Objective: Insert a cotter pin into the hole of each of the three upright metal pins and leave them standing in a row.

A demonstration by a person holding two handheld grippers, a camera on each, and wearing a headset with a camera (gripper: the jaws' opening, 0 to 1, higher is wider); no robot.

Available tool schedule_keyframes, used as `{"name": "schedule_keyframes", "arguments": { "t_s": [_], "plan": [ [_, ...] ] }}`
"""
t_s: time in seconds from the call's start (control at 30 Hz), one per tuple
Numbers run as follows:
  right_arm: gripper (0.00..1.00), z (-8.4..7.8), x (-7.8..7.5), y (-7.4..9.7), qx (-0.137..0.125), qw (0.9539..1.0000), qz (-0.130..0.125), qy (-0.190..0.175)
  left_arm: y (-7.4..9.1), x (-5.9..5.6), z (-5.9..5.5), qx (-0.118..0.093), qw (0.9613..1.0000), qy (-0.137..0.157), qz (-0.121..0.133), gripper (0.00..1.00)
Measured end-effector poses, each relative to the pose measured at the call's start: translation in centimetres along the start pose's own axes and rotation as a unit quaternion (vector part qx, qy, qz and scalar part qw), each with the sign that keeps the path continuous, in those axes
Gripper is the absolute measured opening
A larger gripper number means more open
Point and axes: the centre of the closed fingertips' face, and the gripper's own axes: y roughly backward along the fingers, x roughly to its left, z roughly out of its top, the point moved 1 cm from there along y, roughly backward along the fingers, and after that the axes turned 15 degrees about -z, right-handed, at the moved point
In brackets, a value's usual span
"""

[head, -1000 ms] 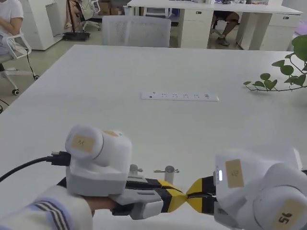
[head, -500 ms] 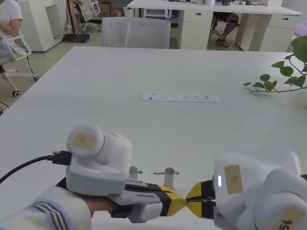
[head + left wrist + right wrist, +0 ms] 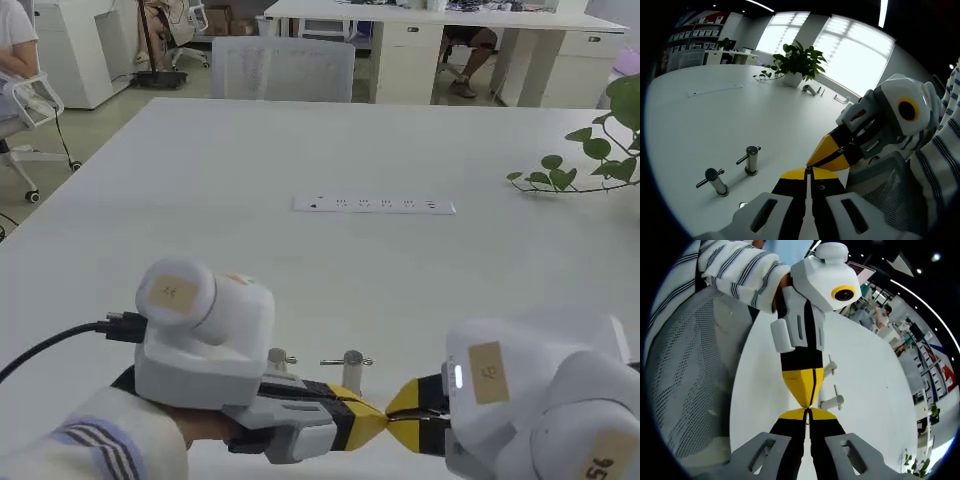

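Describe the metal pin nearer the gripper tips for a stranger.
Find the power strip in the white table, then come toward the person. Two upright pins stand there; it is the right-hand pin, standing clear, its neighbour tucked against the left gripper.

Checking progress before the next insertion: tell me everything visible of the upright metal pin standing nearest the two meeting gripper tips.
The metal pin is a short, silvery, steel-looking cylinder with a slightly wider rounded cap, standing upright on the white table. A thin cotter pin runs crosswise through it just below the cap, sticking out further on one side. Only the table and cotter pin touch it.
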Motion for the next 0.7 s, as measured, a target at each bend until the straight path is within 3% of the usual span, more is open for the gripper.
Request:
{"name": "schedule_keyframes", "arguments": {
  "t_s": [0.7],
  "plan": [
    [0.03, 0.19, 0.00, 0.01, -0.008, 0.9998, 0.008, 0.015, 0.18, -0.18, 0.01, 0.003, 1.0000, -0.008, -0.001, 0.00]
  ]
}}
